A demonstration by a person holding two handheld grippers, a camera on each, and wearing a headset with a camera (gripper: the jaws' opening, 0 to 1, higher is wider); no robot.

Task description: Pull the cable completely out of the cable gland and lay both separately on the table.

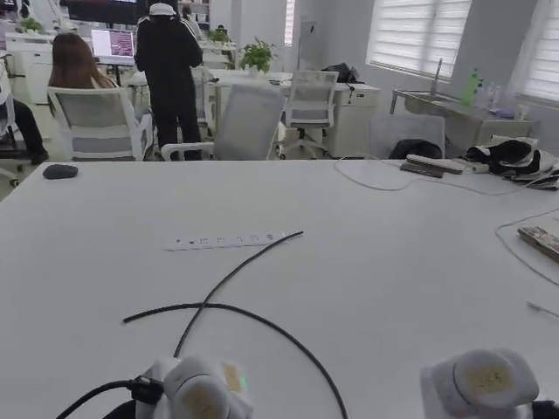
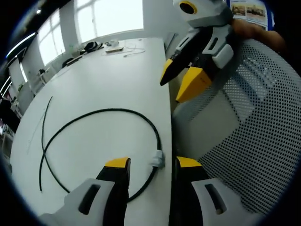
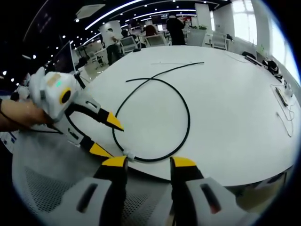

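Across the head view, from my remote seat, I see the white table (image 1: 393, 262) with the black cable (image 1: 262, 323) lying on it in a loose loop that crosses over itself. A white strip (image 1: 223, 240) lies just beyond the far end of the cable, and a dark mouse (image 1: 59, 171) sits well apart at the far left. At the bottom edge I see the tops of the left gripper (image 1: 196, 393) and the right gripper (image 1: 480, 384), but I cannot see their jaws from here

From the left gripper view, my own jaws stand apart, grasping nothing. The gland (image 2: 157, 159) lies on the table at its near edge, just ahead of the gap between the two yellow tips, with the cable (image 2: 117, 110) running out of it and curving round across the table. The right gripper (image 2: 171, 89) hangs above a mesh chair (image 2: 254, 117), its jaws parted and holding nothing

From the right gripper view, my own jaws (image 3: 149, 162) are likewise spread and bare. The gland (image 3: 128, 154) sits at the table edge on the end of the cable (image 3: 188, 117), just beside the lower tip of the left gripper (image 3: 116, 142), which a hand (image 3: 21, 115) holds with the jaws released
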